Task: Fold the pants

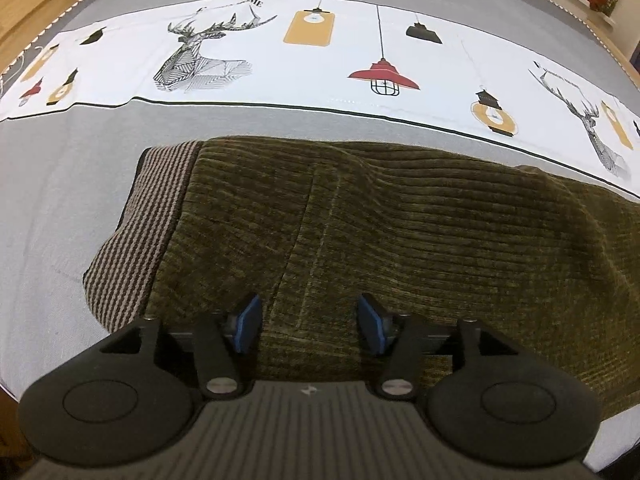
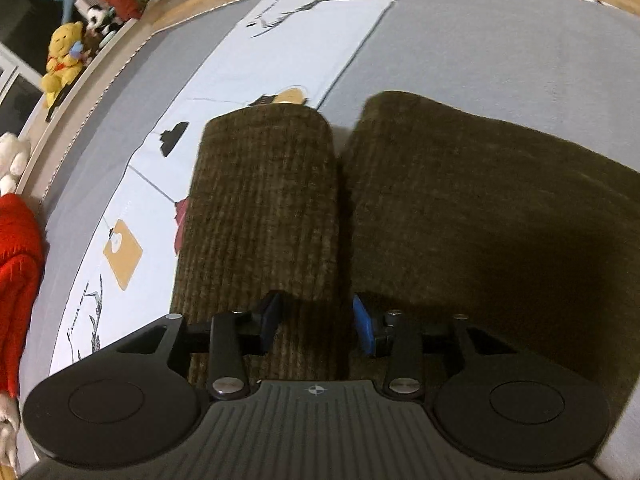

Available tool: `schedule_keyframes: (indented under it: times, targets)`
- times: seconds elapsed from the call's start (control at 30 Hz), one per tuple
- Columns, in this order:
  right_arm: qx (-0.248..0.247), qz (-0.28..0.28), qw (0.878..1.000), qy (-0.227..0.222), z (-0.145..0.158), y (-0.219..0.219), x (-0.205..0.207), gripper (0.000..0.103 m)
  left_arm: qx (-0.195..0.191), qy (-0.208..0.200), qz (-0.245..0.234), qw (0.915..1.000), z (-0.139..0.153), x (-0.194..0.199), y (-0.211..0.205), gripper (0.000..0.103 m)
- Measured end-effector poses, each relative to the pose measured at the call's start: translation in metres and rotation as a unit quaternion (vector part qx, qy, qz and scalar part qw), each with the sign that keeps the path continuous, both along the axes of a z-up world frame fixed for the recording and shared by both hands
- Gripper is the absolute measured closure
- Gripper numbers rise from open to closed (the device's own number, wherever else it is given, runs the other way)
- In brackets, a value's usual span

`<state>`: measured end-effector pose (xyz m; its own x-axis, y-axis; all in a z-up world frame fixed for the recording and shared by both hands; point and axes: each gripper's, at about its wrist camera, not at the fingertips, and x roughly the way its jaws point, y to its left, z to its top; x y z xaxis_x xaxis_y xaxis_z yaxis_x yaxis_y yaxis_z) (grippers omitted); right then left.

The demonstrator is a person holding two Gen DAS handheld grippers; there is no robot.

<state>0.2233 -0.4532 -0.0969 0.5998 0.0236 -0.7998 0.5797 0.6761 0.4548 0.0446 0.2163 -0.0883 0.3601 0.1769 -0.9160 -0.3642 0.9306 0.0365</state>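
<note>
Olive-brown corduroy made up the pants (image 1: 400,232), which lay spread flat on a grey bedspread (image 1: 60,208) in the left wrist view, their ribbed cords running left to right. A waistband (image 1: 140,216) of fine brown and pale stripes formed the left end, and a seam ran from near to far through the middle of the cloth. Beyond the pants, a white printed band (image 1: 300,68) with deer heads and hanging lamps crossed the bedspread. The left gripper (image 1: 308,322) hovered low over the near edge of the pants, its blue-padded fingers (image 1: 248,320) spread apart with nothing between them but the cloth beneath.

From the right wrist view, the two legs lay side by side, the left leg (image 2: 260,208) reaching onto the white band and the right leg (image 2: 460,208) resting on grey, with a narrow dark gap between them. The right gripper (image 2: 318,322) was poised above that gap near the viewer, its fingers (image 2: 364,328) apart and gripping nothing. Stuffed toys (image 2: 62,60) sat on a ledge at the far left, and something red (image 2: 16,280) lay at the left edge.
</note>
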Motion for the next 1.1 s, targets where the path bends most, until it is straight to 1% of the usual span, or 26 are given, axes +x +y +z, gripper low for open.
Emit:
schedule_keyframes:
  times: [0.03, 0.1, 0.13, 0.17, 0.2, 0.3, 0.33, 0.37, 0.4, 0.43, 0.47, 0.5, 0.53, 0.57, 0.6, 0.63, 0.67, 0.7, 0.77, 0.83, 0.9, 0.93, 1.0, 1.03, 1.1]
  targets:
    - [-0.004, 0.011, 1.000, -0.007, 0.003, 0.002, 0.001, 0.091, 0.001, 0.000, -0.001, 1.0000, 0.000, 0.001, 0.000, 0.044]
    - [-0.025, 0.031, 0.999, -0.030, 0.017, 0.010, 0.000, 0.092, -0.001, 0.000, 0.001, 1.0000, 0.000, 0.003, 0.001, 0.044]
    - [-0.036, 0.034, 0.998, -0.049, 0.028, 0.013, -0.004, 0.092, -0.003, 0.000, 0.002, 1.0000, 0.000, 0.004, 0.002, 0.044]
    - [-0.034, 0.032, 0.997, -0.068, 0.037, 0.014, -0.010, 0.092, -0.004, 0.000, 0.004, 1.0000, 0.000, 0.004, 0.003, 0.044]
    - [-0.032, 0.028, 0.995, -0.085, 0.048, 0.013, -0.017, 0.093, -0.006, -0.001, 0.006, 1.0000, 0.001, 0.003, 0.004, 0.044]
    - [-0.055, 0.013, 0.990, -0.127, 0.086, 0.011, -0.054, 0.093, -0.004, -0.003, 0.007, 1.0000, 0.001, 0.001, 0.002, 0.044]
    - [-0.070, 0.009, 0.988, -0.138, 0.099, 0.009, -0.071, 0.093, -0.004, -0.003, 0.008, 1.0000, 0.001, 0.001, 0.002, 0.044]
    - [-0.088, 0.004, 0.987, -0.136, 0.107, 0.006, -0.085, 0.093, -0.005, -0.004, 0.010, 0.9999, 0.002, -0.001, 0.001, 0.044]
    - [-0.105, -0.001, 0.987, -0.124, 0.111, 0.004, -0.098, 0.093, -0.007, -0.006, 0.011, 0.9999, 0.003, -0.002, 0.001, 0.044]
    - [-0.118, -0.007, 0.988, -0.102, 0.110, -0.001, -0.111, 0.093, -0.007, -0.006, 0.010, 0.9999, 0.003, -0.005, 0.000, 0.044]
    - [-0.129, -0.014, 0.989, -0.065, 0.101, -0.008, -0.120, 0.093, -0.006, -0.005, 0.008, 0.9999, 0.003, -0.007, -0.001, 0.043]
    - [-0.132, -0.017, 0.991, -0.017, 0.088, -0.014, -0.124, 0.093, -0.004, -0.004, 0.005, 1.0000, 0.003, -0.009, -0.002, 0.043]
    - [-0.114, -0.020, 0.993, 0.028, 0.070, -0.023, -0.125, 0.091, -0.001, -0.004, -0.001, 1.0000, 0.003, -0.012, -0.003, 0.043]
    - [-0.076, -0.031, 0.995, 0.055, 0.053, -0.036, -0.128, 0.091, 0.000, -0.004, -0.007, 1.0000, 0.003, -0.014, -0.003, 0.042]
    - [-0.039, -0.044, 0.996, 0.067, 0.039, -0.047, -0.129, 0.086, -0.001, -0.006, -0.009, 0.9999, 0.005, -0.017, -0.002, 0.041]
    - [-0.021, -0.049, 0.996, 0.075, 0.028, -0.055, -0.128, 0.084, -0.005, -0.011, -0.007, 0.9999, 0.007, -0.020, 0.000, 0.041]
    - [-0.020, -0.046, 0.996, 0.075, 0.024, -0.059, -0.127, 0.083, -0.011, -0.020, -0.002, 0.9997, 0.010, -0.024, 0.004, 0.041]
    - [-0.023, -0.044, 0.996, 0.071, 0.022, -0.062, -0.125, 0.079, -0.019, -0.032, 0.008, 0.9993, 0.014, -0.029, 0.010, 0.041]
    - [-0.023, -0.051, 0.996, 0.067, 0.021, -0.066, -0.124, 0.078, -0.030, -0.061, 0.036, 0.9971, 0.026, -0.038, 0.027, 0.041]
    - [0.000, -0.073, 0.995, 0.064, 0.019, -0.068, -0.123, 0.075, -0.039, -0.093, 0.077, 0.9919, 0.040, -0.048, 0.049, 0.041]
    - [0.007, -0.084, 0.994, 0.065, 0.019, -0.072, -0.118, 0.075, -0.047, -0.110, 0.110, 0.9867, 0.050, -0.055, 0.067, 0.041]
    - [0.001, -0.085, 0.994, 0.069, 0.018, -0.070, -0.113, 0.075, -0.044, -0.113, 0.124, 0.9850, 0.054, -0.059, 0.073, 0.041]
    - [-0.009, -0.081, 0.994, 0.078, 0.014, -0.065, -0.106, 0.075, -0.031, -0.113, 0.153, 0.9814, 0.057, -0.067, 0.086, 0.035]
    - [-0.017, -0.078, 0.993, 0.082, 0.015, -0.062, -0.104, 0.075, -0.032, -0.110, 0.161, 0.9803, 0.057, -0.070, 0.090, 0.034]
    - [-0.030, -0.075, 0.993, 0.088, 0.017, -0.060, -0.105, 0.075, -0.044, -0.100, 0.167, 0.9798, 0.053, -0.072, 0.095, 0.031]
